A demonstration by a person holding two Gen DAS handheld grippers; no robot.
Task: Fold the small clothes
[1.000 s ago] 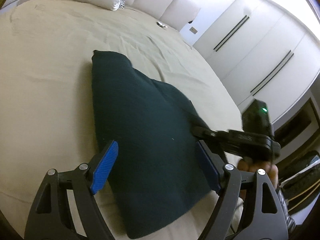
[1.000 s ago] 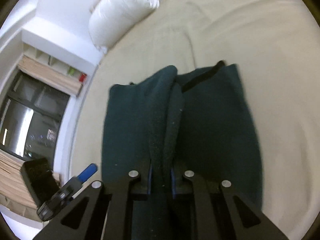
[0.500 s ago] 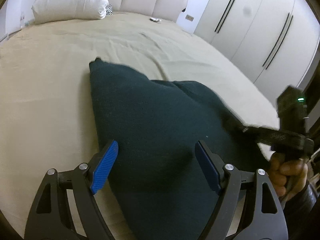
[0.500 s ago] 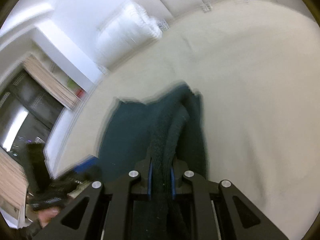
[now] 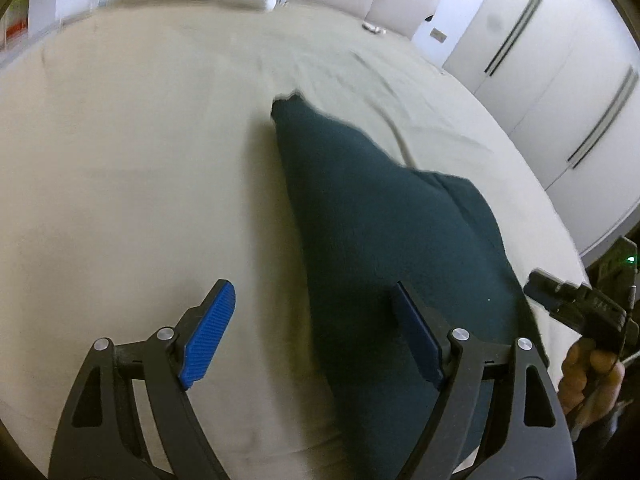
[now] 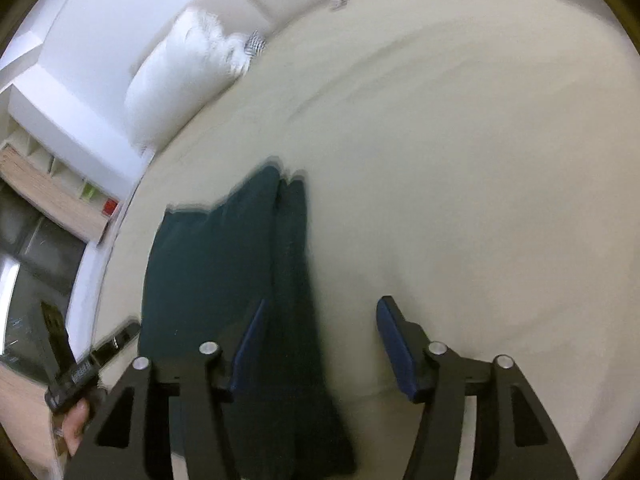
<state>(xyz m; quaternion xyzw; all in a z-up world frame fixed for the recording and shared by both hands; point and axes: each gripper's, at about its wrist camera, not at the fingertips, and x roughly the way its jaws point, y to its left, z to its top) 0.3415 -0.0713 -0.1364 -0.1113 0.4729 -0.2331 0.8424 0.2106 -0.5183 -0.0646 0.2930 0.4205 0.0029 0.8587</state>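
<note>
the left gripper point(image 5: 316, 340) is spread wide, holding nothing. the right gripper point(image 6: 320, 344) is spread too. a dark teal garment point(image 5: 392, 240) lies folded mid-frame on the beige bed point(image 5: 140, 160).

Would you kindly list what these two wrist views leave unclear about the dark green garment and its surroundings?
- Dark green garment: its near end is cut off by the frame bottom and the left gripper in the left wrist view.
- Garment type: folded and motion-blurred in the right wrist view, behind the right gripper.
- Small object near the headboard: too small to identify.
</note>
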